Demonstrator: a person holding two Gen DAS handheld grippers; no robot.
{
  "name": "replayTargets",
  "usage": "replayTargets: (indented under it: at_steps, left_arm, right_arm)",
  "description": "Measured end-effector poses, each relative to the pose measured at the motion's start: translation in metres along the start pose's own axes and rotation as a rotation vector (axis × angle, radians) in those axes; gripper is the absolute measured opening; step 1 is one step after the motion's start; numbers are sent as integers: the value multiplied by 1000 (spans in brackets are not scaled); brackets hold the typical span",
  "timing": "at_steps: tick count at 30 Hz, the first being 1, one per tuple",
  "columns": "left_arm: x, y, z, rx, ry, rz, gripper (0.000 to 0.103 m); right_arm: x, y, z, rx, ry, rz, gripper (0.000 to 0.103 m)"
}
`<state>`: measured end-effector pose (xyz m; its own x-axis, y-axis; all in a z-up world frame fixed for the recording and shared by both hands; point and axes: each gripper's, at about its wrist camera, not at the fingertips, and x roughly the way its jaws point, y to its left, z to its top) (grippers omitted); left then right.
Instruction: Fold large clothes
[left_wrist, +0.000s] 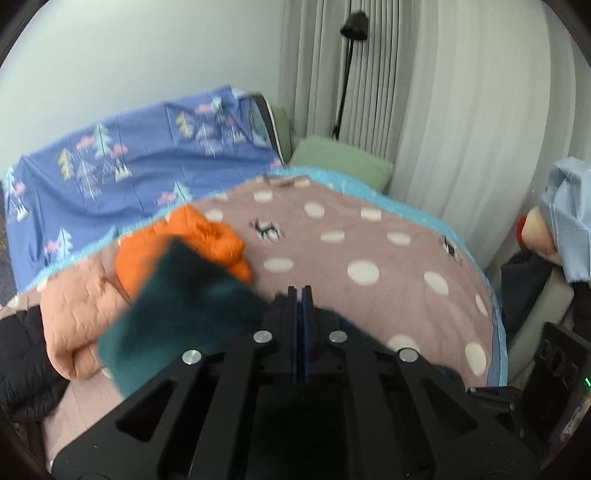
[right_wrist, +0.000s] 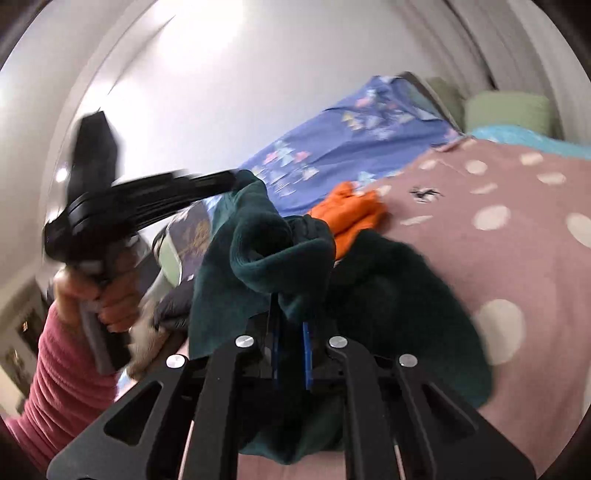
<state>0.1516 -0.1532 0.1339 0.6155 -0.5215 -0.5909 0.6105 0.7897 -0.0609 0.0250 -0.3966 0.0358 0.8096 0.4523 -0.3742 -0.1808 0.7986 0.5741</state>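
A dark green fleece garment hangs bunched above the bed, stretched between both grippers. My right gripper is shut on a thick fold of it, and cloth bulges over the fingers. In the right wrist view my left gripper comes in from the left, blurred, its tips meeting the garment's upper corner. The left wrist view shows the left gripper with its jaws together. There the green garment trails blurred to the left and under it.
A mauve polka-dot blanket covers the bed. An orange jacket, a peach quilted jacket and a black puffy one lie at its left. Behind are a blue tree-print sheet, a green pillow and curtains. A hand in a pink sleeve holds the left gripper.
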Motion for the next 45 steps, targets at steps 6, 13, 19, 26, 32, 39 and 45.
replayTargets:
  at_steps: [6,13,19,26,32,39,45]
  left_arm:
    - [35,7,-8,9,104,44,25]
    - [149,-35,-71,287,353,228,33]
    - [151,-34,-69,242,331,194,33]
    - [165,-64,-70,291,338,223,33]
    - [181,-69,-71,314,376,234,33]
    - [178,-74,-74,344,359,254,33]
    - [157,-61,-48,295,305,223,9]
  right_arm:
    - [-7,-72,-15,175,75,-36,9]
    - [15,-101,-54,271,238,-36,17]
    - [-42,-76,-16,79,56,-242,39]
    - [3,-33,-23,-54,95,-181,26]
    - [36,-60,-53,-21,164,-292,0]
    - [46,-58,-56,-31,206,-292,0]
    - [53,-74,-48,-43,225,-297,0]
